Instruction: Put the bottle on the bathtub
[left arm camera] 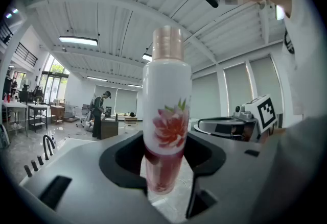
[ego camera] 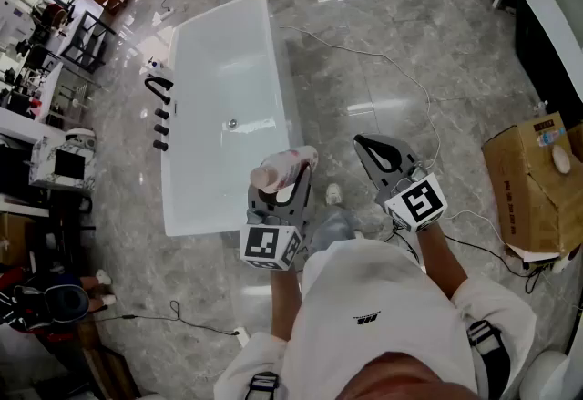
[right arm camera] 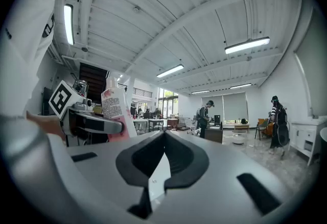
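A white bottle [ego camera: 284,169] with a pink cap and a red flower print is clamped in my left gripper [ego camera: 278,193], which is shut on its lower half. In the left gripper view the bottle [left arm camera: 166,116] stands upright between the jaws of that gripper [left arm camera: 164,167]. The bottle is held just off the near right corner of the white bathtub [ego camera: 282,79], above the floor. My right gripper [ego camera: 383,155] hovers to the right of it, shut and empty, its tips [right arm camera: 162,139] touching. The bottle [right arm camera: 115,110] also shows from behind in the right gripper view.
Black tap fittings [ego camera: 159,88] line the tub's left rim. A cardboard box [ego camera: 533,184] sits on the marble floor at right, and a cable [ego camera: 383,56] runs across it. Desks and equipment crowd the left side. Other people stand far off in the hall.
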